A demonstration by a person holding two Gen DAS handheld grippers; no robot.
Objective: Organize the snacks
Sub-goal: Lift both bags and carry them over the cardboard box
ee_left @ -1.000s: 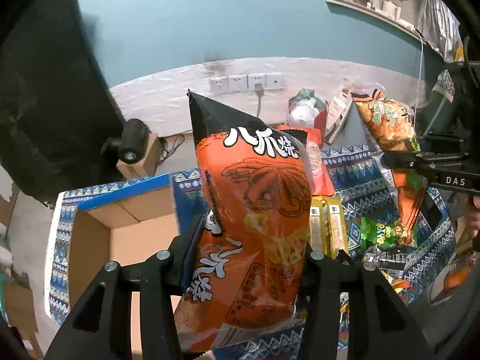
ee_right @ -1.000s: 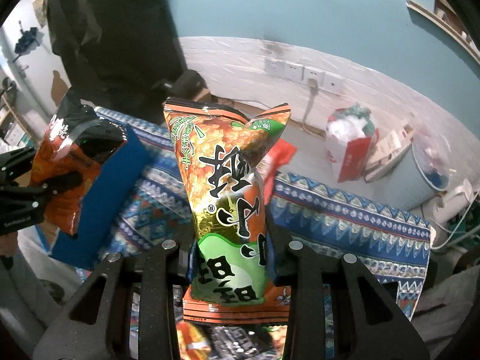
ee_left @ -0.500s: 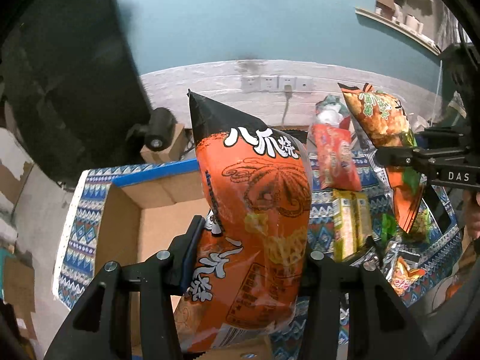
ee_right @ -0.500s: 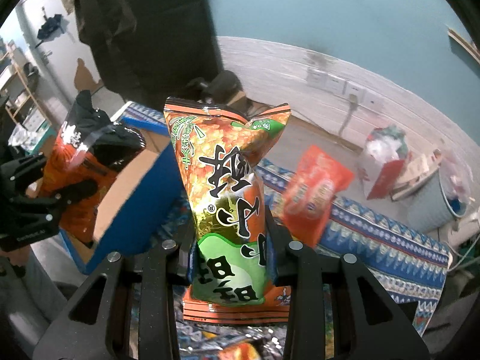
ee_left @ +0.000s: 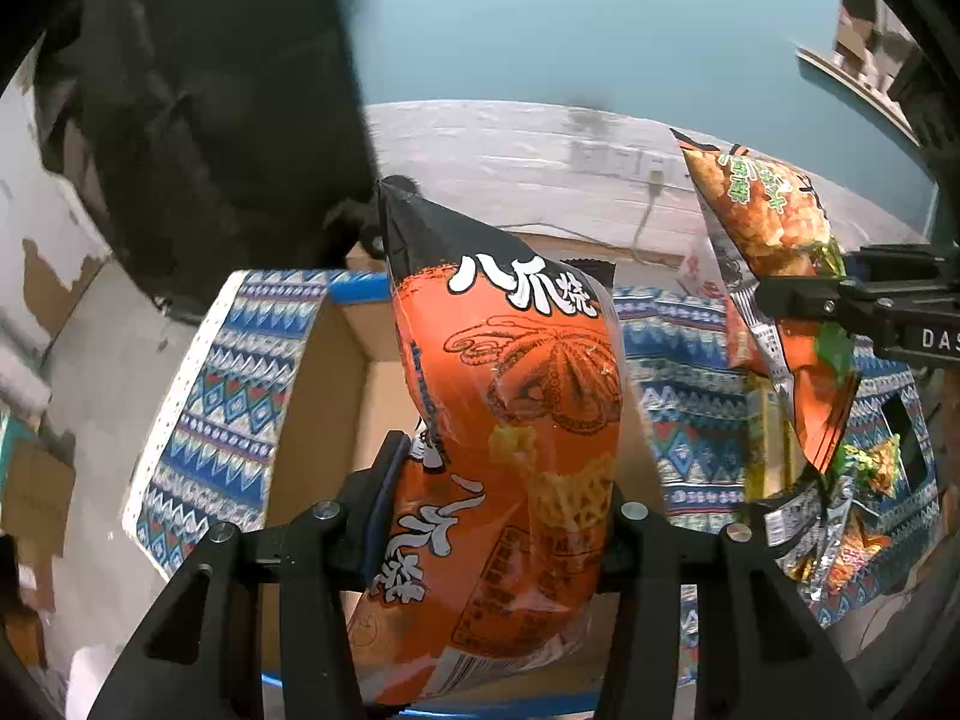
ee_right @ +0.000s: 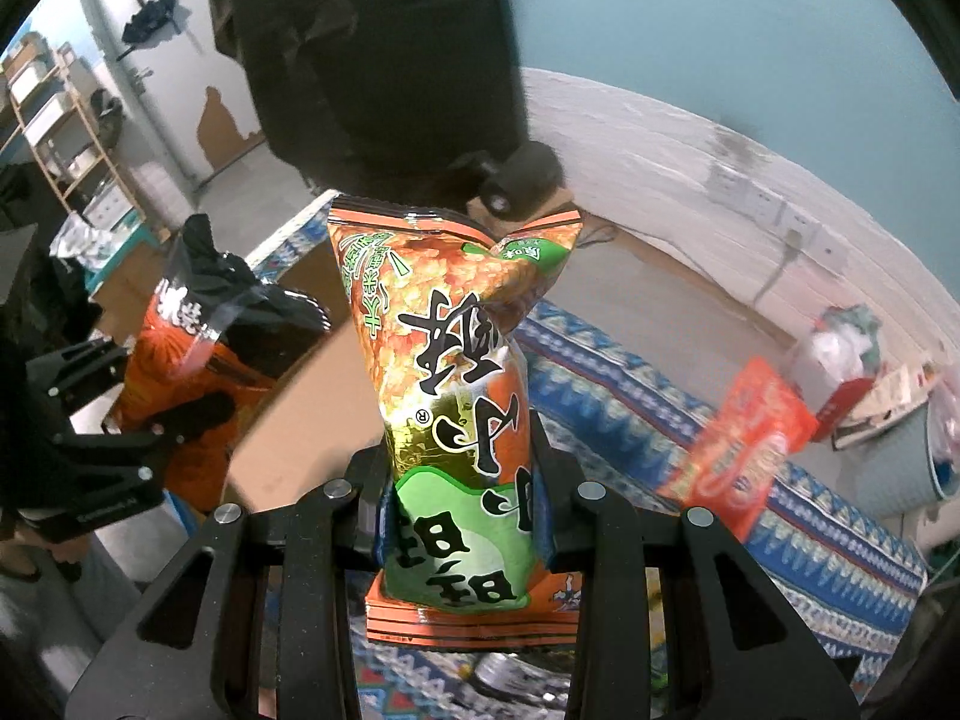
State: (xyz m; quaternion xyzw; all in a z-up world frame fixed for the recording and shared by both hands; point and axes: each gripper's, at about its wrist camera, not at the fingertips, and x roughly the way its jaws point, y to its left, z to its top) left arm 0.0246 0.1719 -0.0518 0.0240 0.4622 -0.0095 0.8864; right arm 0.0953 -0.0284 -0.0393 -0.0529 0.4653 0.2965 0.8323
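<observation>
1. Holding the octopus-print orange bag (ee_left: 510,450), my left hand-held gripper (ee_left: 498,522) is clamped on its lower half; its long axis stands upright.
2. The cardboard box (ee_left: 324,408) lies open directly below and ahead of this bag (nearest to my left hand), so I judge a short lowering is what remains.
3. My right hand-held gripper (ee_right: 462,516) pinches the green-and-orange bag (ee_right: 462,396), upright too, right of the box over the patterned cloth (ee_right: 612,384).
</observation>
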